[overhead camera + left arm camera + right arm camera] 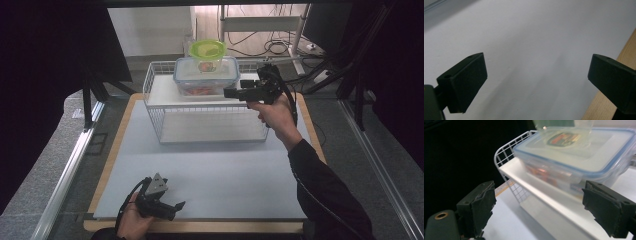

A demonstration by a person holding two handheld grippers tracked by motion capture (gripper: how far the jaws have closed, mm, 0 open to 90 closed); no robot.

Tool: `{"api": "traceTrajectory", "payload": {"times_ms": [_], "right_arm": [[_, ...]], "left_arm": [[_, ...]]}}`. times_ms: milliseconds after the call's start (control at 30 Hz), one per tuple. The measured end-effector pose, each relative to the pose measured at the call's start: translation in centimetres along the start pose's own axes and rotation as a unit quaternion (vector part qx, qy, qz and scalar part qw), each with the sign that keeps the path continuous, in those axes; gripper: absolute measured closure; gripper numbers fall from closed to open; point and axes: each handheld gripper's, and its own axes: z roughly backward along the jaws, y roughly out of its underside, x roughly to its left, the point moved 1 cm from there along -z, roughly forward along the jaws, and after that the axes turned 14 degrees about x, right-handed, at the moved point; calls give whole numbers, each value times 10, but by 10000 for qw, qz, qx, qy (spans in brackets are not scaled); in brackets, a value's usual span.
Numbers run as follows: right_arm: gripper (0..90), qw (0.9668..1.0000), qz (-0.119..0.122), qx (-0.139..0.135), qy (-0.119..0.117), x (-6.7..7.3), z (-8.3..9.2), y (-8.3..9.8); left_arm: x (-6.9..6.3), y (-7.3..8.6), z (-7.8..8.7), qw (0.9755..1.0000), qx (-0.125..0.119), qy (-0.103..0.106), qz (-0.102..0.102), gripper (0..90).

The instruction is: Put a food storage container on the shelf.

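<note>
A clear food box with a blue-rimmed lid (206, 77) (579, 152) sits on the upper shelf of a white wire rack (155, 85) (506, 147). A round tub with a green lid (207, 50) stands on top of the box. My right gripper (227, 92) (537, 188) is held level at the box's right end and points left at it. Its jaws are open, and the box's near corner is just ahead of them, untouched. My left gripper (179, 205) (537, 57) rests low by the table's front edge, open and holding nothing.
A pale grey mat (210, 170) (536, 30) covers the wooden table, whose edge (624, 55) shows beside the left gripper. The rack's lower level (210, 127) holds nothing. Cables and a stand (270, 45) lie behind the table, and metal rails (70, 170) run along both sides.
</note>
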Motion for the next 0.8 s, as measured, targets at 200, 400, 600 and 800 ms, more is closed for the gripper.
{"api": "traceTrajectory", "payload": {"times_ms": [200,400,600,800], "right_arm": [[98,9999,122,54,-8,9,1,18],[72,9987,443,109,219,17,-2,48],[63,9981,542,163,239,21,-7,75],[51,9955,783,329,413,25,-12,109]], "left_arm": [[-1,0,1,10000,-72,48,-23,22],[0,0,1,9999,-141,60,13,19],[0,-1,3,9997,-210,93,-30,17],[-1,-1,4,9994,-318,147,-19,8]]}}
